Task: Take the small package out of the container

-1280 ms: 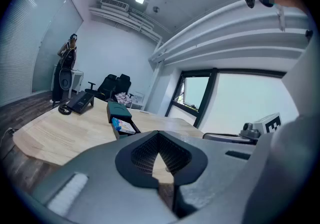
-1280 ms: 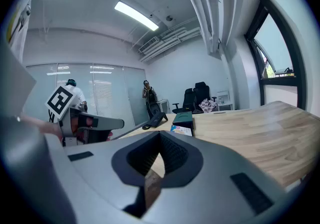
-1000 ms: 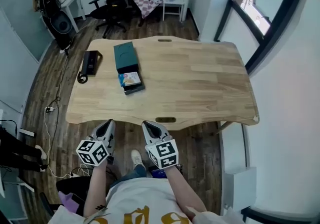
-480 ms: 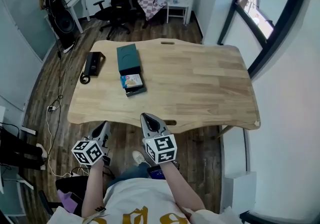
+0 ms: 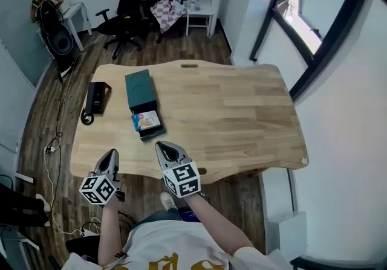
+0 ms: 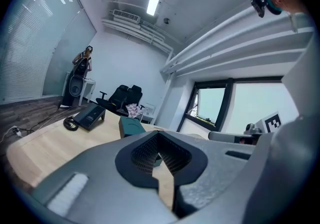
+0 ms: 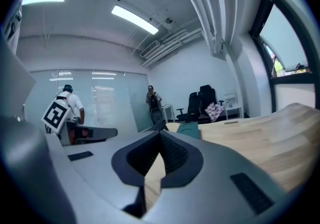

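Approach seems to be the step in hand: both grippers hang at the near edge of the table (image 5: 230, 118), not yet over the container (image 5: 138, 84). The left gripper (image 5: 110, 156) has its jaws pressed together on nothing, and the right gripper (image 5: 162, 147) is also closed and empty. The small package (image 5: 146, 120) lies in the open tray of the container. Next, one gripper must probably spread its jaws and descend over the package.

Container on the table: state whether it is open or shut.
Open: its teal lid lies flat beyond the base, with the small package showing inside.
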